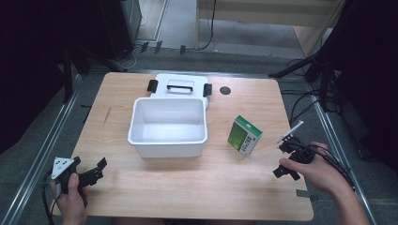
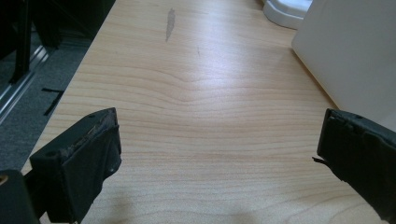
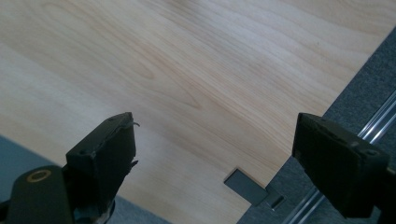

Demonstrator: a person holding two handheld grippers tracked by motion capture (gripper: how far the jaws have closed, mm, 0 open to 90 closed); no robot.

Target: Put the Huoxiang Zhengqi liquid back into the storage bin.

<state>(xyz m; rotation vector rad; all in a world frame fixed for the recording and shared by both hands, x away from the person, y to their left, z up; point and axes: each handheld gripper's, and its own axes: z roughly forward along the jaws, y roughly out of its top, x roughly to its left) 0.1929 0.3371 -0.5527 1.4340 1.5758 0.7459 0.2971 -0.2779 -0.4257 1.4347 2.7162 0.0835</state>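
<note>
Left gripper (image 1: 94, 171): you hold it low at the near left corner of the table (image 1: 187, 187). Its jaws stand wide with bare wood between them.
Right gripper (image 1: 287, 159): you hold it at the near right edge, above the wood. Jaws spread wide, nothing between them. In the right gripper view it looks down on the table corner and a grey tape tab (image 3: 245, 185).
Green box (image 1: 244, 136): tilted on the table, just ahead and left of your right gripper, apart from it, and right of the bin.
White bin (image 1: 167, 140): open and empty at mid-table. Its side wall shows in the left gripper view (image 2: 355, 51).
Lid (image 1: 180, 86): lies flat behind the bin, touching its far rim, black handle up.
Risk, grasp: the box leans on an edge, so a jaw that nudges one face would probably tip or slide it before you close.
Risk, transfer: carried low, the box could catch the bin's near right rim.
Risk, cable: the right gripper's cable (image 1: 335, 164) trails over the table edge and may snag as you reach.
</note>
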